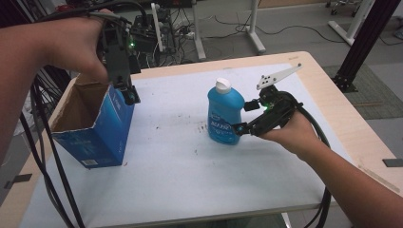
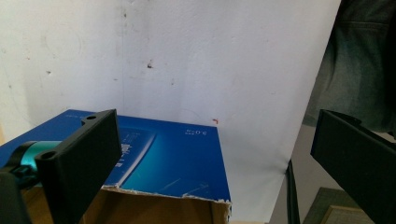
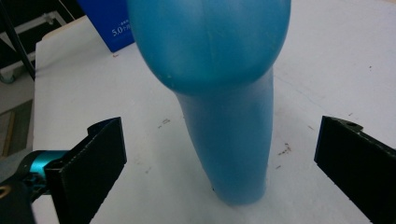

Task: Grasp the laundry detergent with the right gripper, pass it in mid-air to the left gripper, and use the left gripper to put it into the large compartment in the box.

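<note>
— While the blue bottle [image 1: 225, 114] stands upright near the middle of the high view, on the white sheet [image 1: 190, 180] that covers the table [image 1: 342, 118], where is the right gripper [image 1: 241, 117]?

— It sits just right of the bottle, low and tilted, with its jaws spread apart on either side of the bottle's lower body. In the right gripper view the bottle [image 3: 224, 93] rises through the centre of the frame with a clear gap to each jaw, so nothing is clamped.

— And the left gripper [image 1: 131, 93]?

— It is in the upper left of the high view, pointing down at the top edge of the blue cardboard box [image 1: 95, 126]. Its jaws also stand open. In the left gripper view the box [image 2: 173, 163] lies at the bottom of the frame, its torn brown rim toward the camera, and one jaw overlaps the box's left part.

— What lies around them?

— The box stands open-topped at the left of the sheet, well apart from the bottle, with bare sheet between them. Small dark specks [image 1: 202, 127] mark the sheet just left of the bottle. Black cables [image 1: 47, 156] hang down the left edge of the frame, beside the box. Beyond the table, at the top, white desk legs [image 1: 254, 28] stand on the floor among more cables.

— Does anything block the bottle?

— Nothing stands between it and the box.
</note>
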